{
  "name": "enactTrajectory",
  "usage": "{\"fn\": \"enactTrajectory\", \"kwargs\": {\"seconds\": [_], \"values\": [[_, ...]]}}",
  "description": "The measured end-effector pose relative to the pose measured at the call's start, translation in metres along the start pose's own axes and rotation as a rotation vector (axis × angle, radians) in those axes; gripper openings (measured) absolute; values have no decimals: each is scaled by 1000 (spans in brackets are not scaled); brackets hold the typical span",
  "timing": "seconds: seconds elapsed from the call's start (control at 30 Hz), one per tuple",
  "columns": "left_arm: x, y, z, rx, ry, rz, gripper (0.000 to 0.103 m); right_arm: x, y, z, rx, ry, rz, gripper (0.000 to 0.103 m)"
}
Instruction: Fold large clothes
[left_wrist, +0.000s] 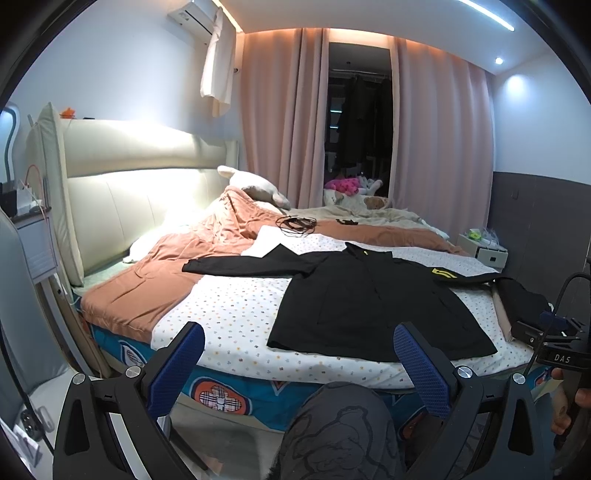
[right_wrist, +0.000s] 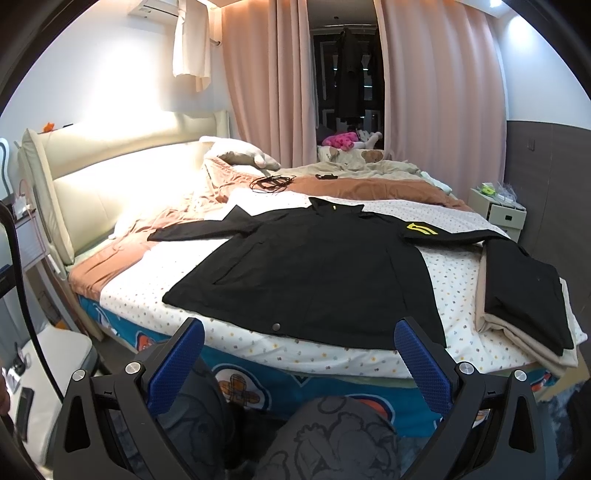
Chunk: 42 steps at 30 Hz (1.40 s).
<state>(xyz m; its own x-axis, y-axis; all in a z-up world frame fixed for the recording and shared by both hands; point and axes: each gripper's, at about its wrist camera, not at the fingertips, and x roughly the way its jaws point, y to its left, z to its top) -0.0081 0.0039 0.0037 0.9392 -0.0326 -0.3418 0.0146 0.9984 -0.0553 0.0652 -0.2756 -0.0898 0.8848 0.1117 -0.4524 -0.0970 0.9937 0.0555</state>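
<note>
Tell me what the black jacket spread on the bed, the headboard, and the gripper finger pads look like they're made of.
Black jacket: likely a thin woven fabric, matte; it lies flat with crisp edges and a metal-looking snap at the hem. Headboard: probably cream leather or faux leather, smooth with a soft sheen and stitched panels. Finger pads: blue, apparently rubber or plastic, with a fine dimpled grip texture.

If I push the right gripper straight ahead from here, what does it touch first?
Most likely the near hem of the black jacket spread on the bed; the open right gripper points at it. Depth is hard to judge.
</note>
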Motion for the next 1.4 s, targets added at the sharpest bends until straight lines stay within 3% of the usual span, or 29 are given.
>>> {"fn": "enactTrajectory", "kwargs": {"seconds": [0.93,1.4], "values": [[0,9,-4,-22,-11,-32,103,-9,3,12,54,-12,12,103],[41,38,2,-67,12,-18,103,40,16,45,31,-11,17,103]]}}
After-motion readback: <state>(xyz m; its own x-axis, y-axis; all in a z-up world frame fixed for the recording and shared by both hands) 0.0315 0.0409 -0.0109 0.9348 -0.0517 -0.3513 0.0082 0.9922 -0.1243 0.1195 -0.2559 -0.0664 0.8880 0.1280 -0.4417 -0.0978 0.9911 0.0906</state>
